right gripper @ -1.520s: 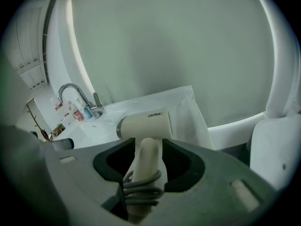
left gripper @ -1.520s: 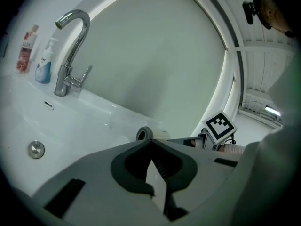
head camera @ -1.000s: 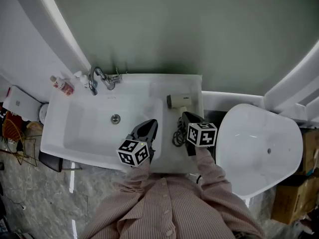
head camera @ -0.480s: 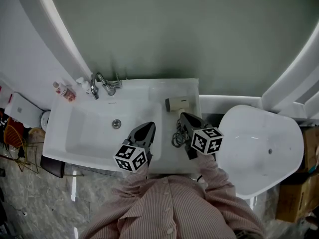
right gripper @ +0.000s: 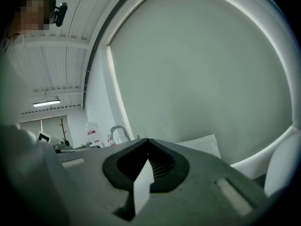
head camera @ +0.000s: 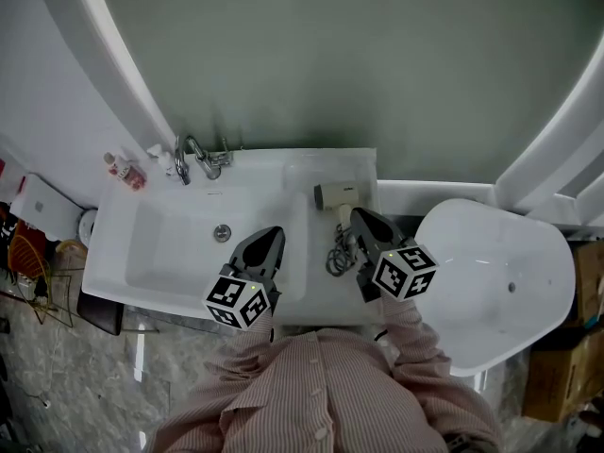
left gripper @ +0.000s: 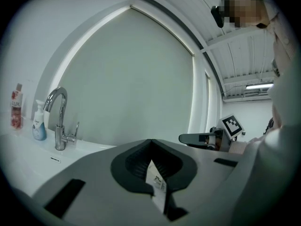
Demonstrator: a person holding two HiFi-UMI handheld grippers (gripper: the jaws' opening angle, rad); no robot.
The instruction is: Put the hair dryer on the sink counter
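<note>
The beige hair dryer (head camera: 335, 194) lies on the flat right part of the white sink counter (head camera: 302, 173), with its dark cord (head camera: 338, 253) bunched just in front of it. My right gripper (head camera: 360, 215) hangs above the cord, a little short of the dryer, shut and empty (right gripper: 147, 140). My left gripper (head camera: 268, 234) hovers over the basin's right edge with its jaws together and nothing between them (left gripper: 150, 141). Neither gripper touches the dryer.
A chrome faucet (head camera: 193, 154) stands at the basin's back left, with a red-labelled bottle (head camera: 123, 170) and a soap dispenser (left gripper: 39, 126) beside it. A white rounded fixture (head camera: 495, 281) sits right of the counter. Cardboard boxes (head camera: 566, 347) stand at far right.
Both grippers have risen toward the camera, and their marker cubes have drawn back toward the person. The hair dryer and its cord stay where they lay on the counter.
</note>
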